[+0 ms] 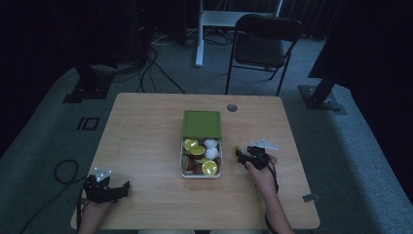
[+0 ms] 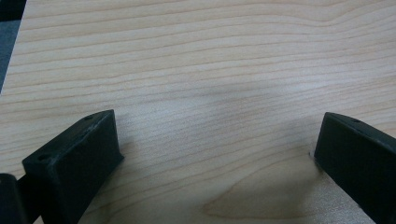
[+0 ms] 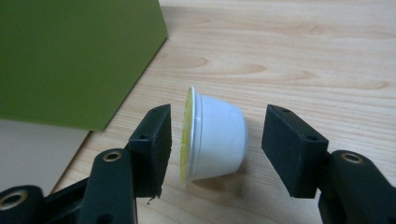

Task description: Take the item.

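The wooden table (image 1: 146,146) is the biggest thing here. Far behind it, at about 1 o'clock, stands a dark folding chair (image 1: 260,46) on the grey floor.

In the middle of the table sits a white box (image 1: 184,163) with small cups inside it. Its green lid (image 1: 201,123) lies just past it, at 12 o'clock, touching the box's far edge. In the right gripper view the green lid (image 3: 74,56) is at 10 o'clock from the claw.

The left gripper (image 1: 124,187) rests at 8 o'clock from the box, near the table's front left edge and well apart from the box. In the left gripper view its claw (image 2: 217,154) is wide open, and bare wood is all that lies between the two black jaws. It has hold of nothing.

The right gripper (image 1: 242,157) is at 3 o'clock from the box, just beside it. In the right gripper view its claw (image 3: 217,147) is partly open.

A little white cup (image 3: 215,140) with a yellow top lies on its side on the wood between the two jaws. The yellow top faces the jaw on the left and sits very close to it. A clear gap shows between the cup's bottom and the other jaw. So the claw is not squeezing the cup. In the high view the cup (image 1: 237,150) is a small yellow spot at the claw's tip.
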The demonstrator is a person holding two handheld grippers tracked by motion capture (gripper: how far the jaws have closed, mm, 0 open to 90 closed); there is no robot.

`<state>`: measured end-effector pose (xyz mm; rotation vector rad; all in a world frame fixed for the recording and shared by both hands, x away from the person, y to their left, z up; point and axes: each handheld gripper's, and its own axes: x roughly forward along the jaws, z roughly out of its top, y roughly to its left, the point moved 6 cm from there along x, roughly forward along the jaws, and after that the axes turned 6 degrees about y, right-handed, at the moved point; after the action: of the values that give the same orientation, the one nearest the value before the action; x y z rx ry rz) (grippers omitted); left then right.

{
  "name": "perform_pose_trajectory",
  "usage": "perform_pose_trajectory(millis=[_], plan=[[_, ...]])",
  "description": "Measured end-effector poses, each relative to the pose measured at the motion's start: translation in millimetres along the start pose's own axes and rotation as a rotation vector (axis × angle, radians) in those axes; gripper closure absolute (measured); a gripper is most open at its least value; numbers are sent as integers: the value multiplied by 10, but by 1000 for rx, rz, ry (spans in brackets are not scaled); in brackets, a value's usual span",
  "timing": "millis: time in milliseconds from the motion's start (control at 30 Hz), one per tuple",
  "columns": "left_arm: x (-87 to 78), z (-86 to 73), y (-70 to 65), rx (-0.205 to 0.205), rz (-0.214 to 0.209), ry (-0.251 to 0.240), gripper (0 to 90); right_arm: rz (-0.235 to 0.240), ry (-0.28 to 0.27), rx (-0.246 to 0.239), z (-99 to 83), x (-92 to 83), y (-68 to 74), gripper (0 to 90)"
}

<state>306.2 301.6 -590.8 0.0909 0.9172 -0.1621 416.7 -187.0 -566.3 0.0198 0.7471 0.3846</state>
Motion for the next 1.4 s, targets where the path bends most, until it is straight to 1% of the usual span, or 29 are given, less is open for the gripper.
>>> perform_pose_trajectory(millis=[167,300,333,433,533,667,733,933,1067,1133,1400], plan=[[0,0,0,0,0,0,3,3,-27,-10,30,-125,-8,404],[0,0,0,0,0,0,3,4,-48,-3,42,-213,-26,397],[0,0,0,0,0,-1,3,1,-50,-12,39,-258,-45,387],[0,0,0,0,0,0,3,-8,-51,-22,32,-295,-70,381],[0,0,0,0,0,0,3,-7,-53,-16,19,-340,-111,346],[0,0,0,0,0,0,3,-11,-53,-10,-10,-380,-164,326],[0,0,0,0,0,0,3,-13,-53,-8,-36,-399,-188,305],[1,0,1,-1,1,-1,3,-37,-51,9,-162,-446,-306,289],[0,0,2,0,1,0,3,-40,-41,26,-245,-480,-383,275],[0,0,2,0,1,0,3,-57,-41,24,-277,-503,-423,267],[0,0,2,1,1,0,3,-83,-39,28,-362,-570,-532,204]])
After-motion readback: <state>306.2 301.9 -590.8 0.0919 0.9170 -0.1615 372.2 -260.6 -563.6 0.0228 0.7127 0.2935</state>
